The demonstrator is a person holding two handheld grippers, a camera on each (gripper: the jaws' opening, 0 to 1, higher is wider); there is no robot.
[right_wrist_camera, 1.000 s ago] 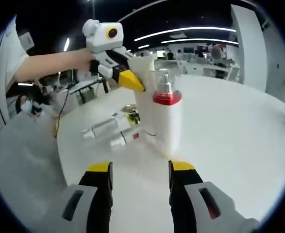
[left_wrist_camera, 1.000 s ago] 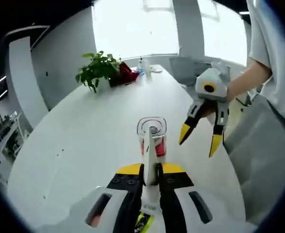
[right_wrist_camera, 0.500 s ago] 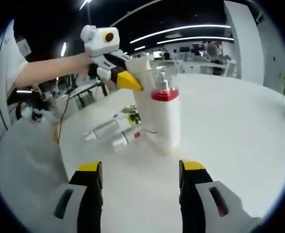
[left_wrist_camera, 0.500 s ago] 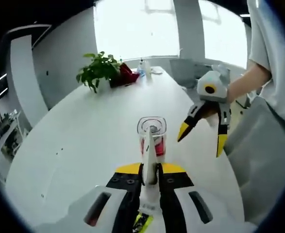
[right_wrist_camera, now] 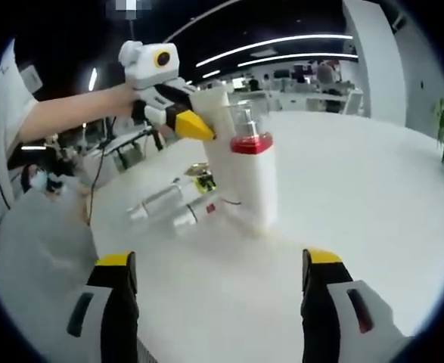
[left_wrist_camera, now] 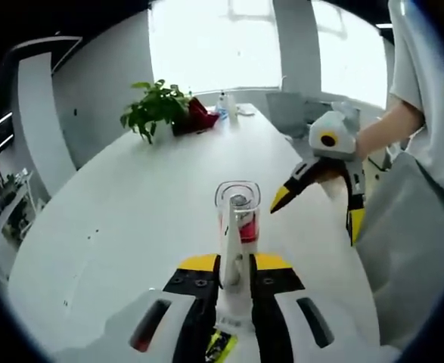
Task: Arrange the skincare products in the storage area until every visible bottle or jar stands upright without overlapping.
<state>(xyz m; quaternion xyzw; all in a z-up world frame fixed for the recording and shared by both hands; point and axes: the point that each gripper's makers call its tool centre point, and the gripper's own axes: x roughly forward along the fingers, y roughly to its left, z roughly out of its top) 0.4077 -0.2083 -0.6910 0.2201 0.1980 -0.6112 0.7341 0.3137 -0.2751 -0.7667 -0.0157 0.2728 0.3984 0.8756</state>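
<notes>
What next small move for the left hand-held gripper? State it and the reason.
Probably open the left hand-held gripper and let go of the white tube. The tube already stands upright on the table beside the pump bottle, and the right hand-held gripper is open and clear. Two bottles lying behind them look like the next things to stand up.

Place: open-plan office | evidence: ceiling strip lights, rows of desks, potted plant, large window
</notes>
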